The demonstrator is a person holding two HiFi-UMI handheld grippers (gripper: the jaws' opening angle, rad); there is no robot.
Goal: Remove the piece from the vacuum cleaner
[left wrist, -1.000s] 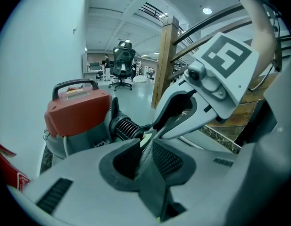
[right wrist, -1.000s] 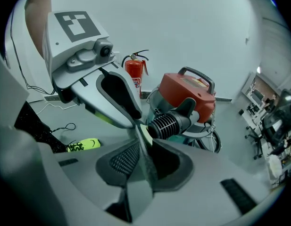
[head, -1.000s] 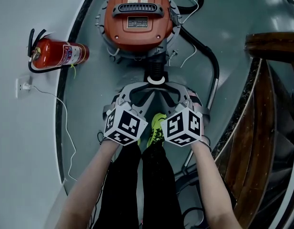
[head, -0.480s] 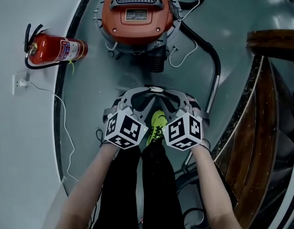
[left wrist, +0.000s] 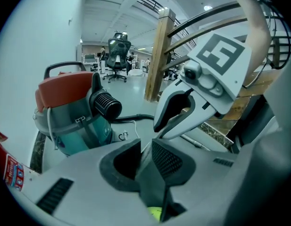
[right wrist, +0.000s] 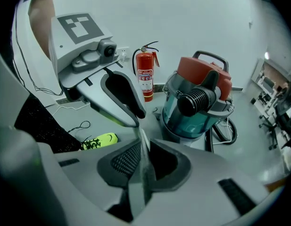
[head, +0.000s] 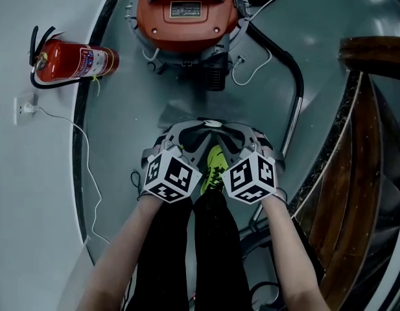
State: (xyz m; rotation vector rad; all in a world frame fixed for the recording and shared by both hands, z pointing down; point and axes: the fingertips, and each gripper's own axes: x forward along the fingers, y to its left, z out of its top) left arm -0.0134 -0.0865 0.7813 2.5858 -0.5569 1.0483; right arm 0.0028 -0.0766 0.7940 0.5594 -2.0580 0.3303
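Head view: the vacuum cleaner sits on the floor close to its wall-side edge, with the fire extinguisher lying beside it at that edge. The piece is already off it, well apart from the black ribbed port, showing as a pale rim pinched between the tips of the left gripper and the right gripper, above a yellow-green shoe. Both forearms reach forward in parallel, grippers pitched down, tips converging on the piece. Left gripper view: the jaws are narrow, with a thin pale edge of the piece between the pads, which look pressed on it. The port is visibly bare. Right gripper view: the jaws have just been closing and are narrower than the left's, clamped on the same thin sheet-like edge. Handling guess: it's thin, light, stiff plastic and probably smooth, so it could slip or twist if only one side holds. Best grip is the opposite rim edges, as now, squeezing flat across the thickness and going easy, since thin plastic can crack.
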